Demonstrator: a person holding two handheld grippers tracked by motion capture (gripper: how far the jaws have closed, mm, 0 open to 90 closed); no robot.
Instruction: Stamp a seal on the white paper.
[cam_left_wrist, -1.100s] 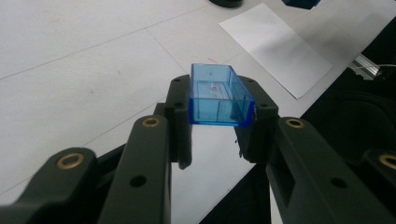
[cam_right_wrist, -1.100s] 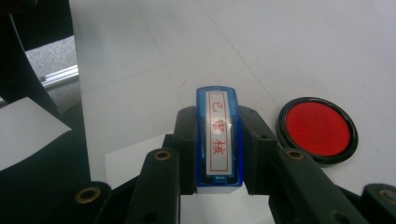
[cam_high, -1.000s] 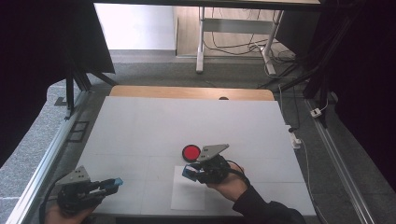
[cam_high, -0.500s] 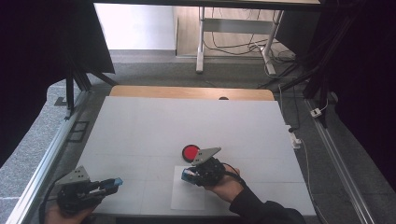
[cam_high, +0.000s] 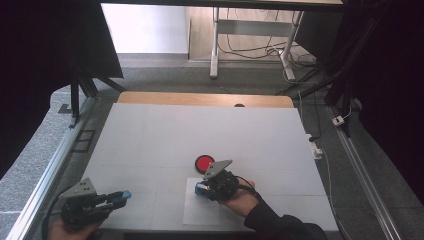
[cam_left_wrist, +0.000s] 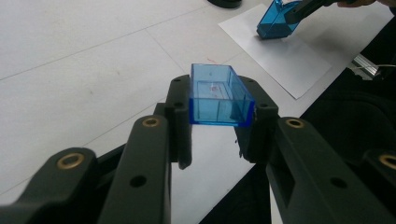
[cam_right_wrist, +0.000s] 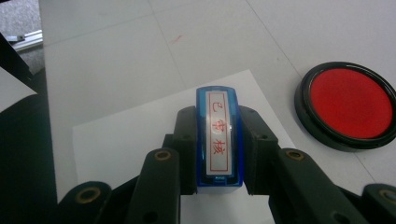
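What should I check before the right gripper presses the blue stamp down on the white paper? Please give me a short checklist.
1. Right gripper shut on the blue stamp: ok.
2. Stamp over the white paper: ok, seen in the high view.
3. Stamp face inked: cannot tell, the face points away.
4. Red ink pad clear of the paper: ok, it lies beside the sheet.
5. Left gripper shut on the blue cap, away from the paper: ok.
6. Paper flat on the table: ok.
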